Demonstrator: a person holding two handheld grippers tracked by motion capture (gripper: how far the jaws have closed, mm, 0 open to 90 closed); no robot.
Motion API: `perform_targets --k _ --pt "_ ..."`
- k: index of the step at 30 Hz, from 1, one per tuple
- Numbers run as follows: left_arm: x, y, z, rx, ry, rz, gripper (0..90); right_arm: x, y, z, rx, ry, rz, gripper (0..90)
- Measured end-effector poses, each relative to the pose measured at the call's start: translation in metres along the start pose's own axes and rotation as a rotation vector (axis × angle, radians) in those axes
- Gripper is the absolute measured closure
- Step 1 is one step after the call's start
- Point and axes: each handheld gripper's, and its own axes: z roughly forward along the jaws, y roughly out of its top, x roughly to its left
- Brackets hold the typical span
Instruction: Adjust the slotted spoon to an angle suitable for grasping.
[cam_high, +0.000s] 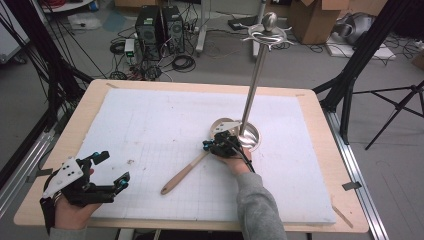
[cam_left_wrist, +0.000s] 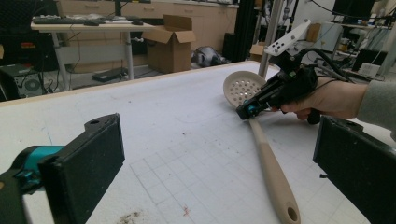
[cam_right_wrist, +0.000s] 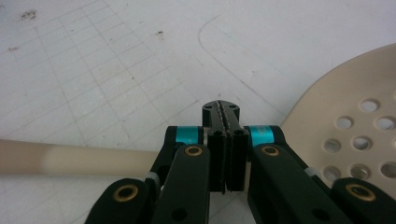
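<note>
A beige slotted spoon (cam_high: 182, 175) lies on the white mat, handle toward the front left, its perforated bowl (cam_left_wrist: 243, 86) beside the metal stand. My right gripper (cam_high: 207, 146) sits over the spoon's neck, jaws shut with the pads meeting and nothing seen between them; in the right gripper view the handle (cam_right_wrist: 93, 158) passes under the right gripper (cam_right_wrist: 222, 109) and the bowl (cam_right_wrist: 355, 130) lies to its right. The left gripper (cam_high: 114, 167) rests open at the mat's front left corner, well away from the spoon. In its own view the left gripper (cam_left_wrist: 219, 158) faces the spoon (cam_left_wrist: 268, 158) and the right gripper (cam_left_wrist: 243, 112).
A tall metal pole (cam_high: 255, 75) rises from a round base (cam_high: 252, 136) just behind the right hand, with hooks (cam_high: 267, 32) at its top. The white mat (cam_high: 165, 115) covers a wooden table (cam_high: 90, 100). Black frame legs, cables and boxes stand around the table.
</note>
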Motion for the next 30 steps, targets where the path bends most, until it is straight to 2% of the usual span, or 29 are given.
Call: perform_targets --k 4,7,14,20,22,30 --pt "0.001 -0.001 0.001 0.001 0.0 -0.003 2.3 0.004 0.0 -0.001 0.017 -0.009 0.019 90.0" --pt "0.001 -0.001 0.002 0.005 -0.005 0.0 2.3 0.005 0.0 -0.004 0.027 -0.003 0.008 90.0" --pt "-0.001 -0.001 0.008 0.01 -0.018 0.0 2.3 0.007 -0.009 -0.011 0.012 0.018 0.011 90.0" --pt "-0.003 -0.002 0.013 0.017 -0.032 0.002 2.3 0.01 -0.016 -0.017 -0.004 0.018 0.005 90.0" --pt "-0.003 -0.002 0.015 0.02 -0.035 0.003 2.3 0.011 -0.018 -0.02 -0.002 0.024 0.022 90.0" --pt "-0.002 0.0 0.016 0.015 -0.04 -0.006 2.3 0.016 -0.026 -0.029 -0.005 0.018 0.01 90.0"
